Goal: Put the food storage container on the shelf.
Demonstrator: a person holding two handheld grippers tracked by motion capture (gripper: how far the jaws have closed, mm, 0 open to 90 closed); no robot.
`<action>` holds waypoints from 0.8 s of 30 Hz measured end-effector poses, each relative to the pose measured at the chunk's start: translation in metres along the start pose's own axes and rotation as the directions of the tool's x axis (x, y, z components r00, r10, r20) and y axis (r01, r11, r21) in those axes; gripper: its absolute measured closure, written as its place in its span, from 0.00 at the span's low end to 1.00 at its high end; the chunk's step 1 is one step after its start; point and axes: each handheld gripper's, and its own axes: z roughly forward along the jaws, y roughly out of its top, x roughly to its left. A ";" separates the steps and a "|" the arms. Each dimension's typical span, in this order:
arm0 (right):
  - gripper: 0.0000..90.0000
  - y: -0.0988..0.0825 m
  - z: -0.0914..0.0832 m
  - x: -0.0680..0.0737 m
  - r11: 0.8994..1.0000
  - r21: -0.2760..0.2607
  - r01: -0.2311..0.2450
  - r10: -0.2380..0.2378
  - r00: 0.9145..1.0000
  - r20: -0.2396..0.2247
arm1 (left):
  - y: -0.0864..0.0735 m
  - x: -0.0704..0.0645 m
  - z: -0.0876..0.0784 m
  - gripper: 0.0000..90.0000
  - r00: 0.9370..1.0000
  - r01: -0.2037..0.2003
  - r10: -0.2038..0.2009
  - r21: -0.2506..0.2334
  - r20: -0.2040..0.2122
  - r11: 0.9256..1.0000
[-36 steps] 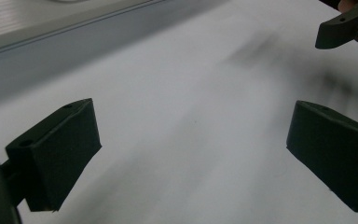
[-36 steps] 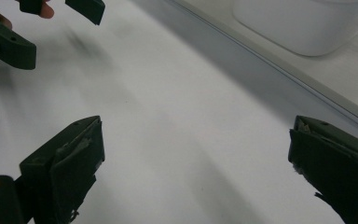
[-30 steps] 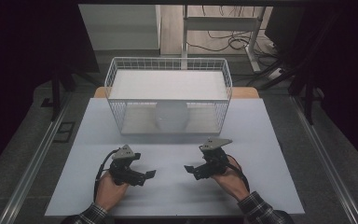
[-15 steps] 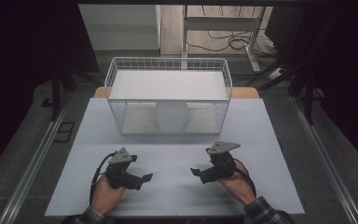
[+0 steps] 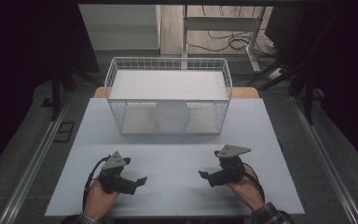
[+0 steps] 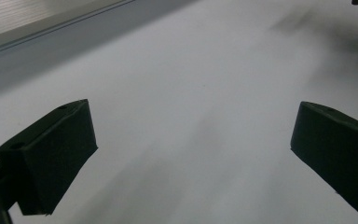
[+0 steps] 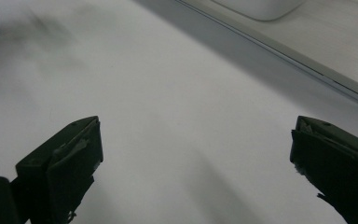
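White tabletop (image 5: 177, 158) lies bare under the left gripper (image 5: 137, 181) and the right gripper (image 5: 205, 175), both with jaws spread wide, holding nothing. Well beyond them stands a white wire basket (image 5: 116, 74) with a white rounded container (image 5: 171, 116) under its shelf.

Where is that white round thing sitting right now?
In the high view the white round object sits inside the wire basket, at the middle of its near side, beyond both grippers.
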 end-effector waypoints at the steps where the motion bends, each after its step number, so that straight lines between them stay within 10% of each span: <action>1: 0.02 -0.002 -0.003 -0.001 1.000 -0.003 -0.006 0.006 1.000 0.003 | -0.001 -0.001 -0.002 0.00 1.000 0.000 0.000 0.000 -0.003 1.000; 24: 0.01 -0.033 -0.042 -0.016 0.996 -0.017 -0.089 0.090 0.993 0.081 | -0.027 0.001 -0.038 0.00 0.996 0.043 -0.045 -0.029 -0.076 0.999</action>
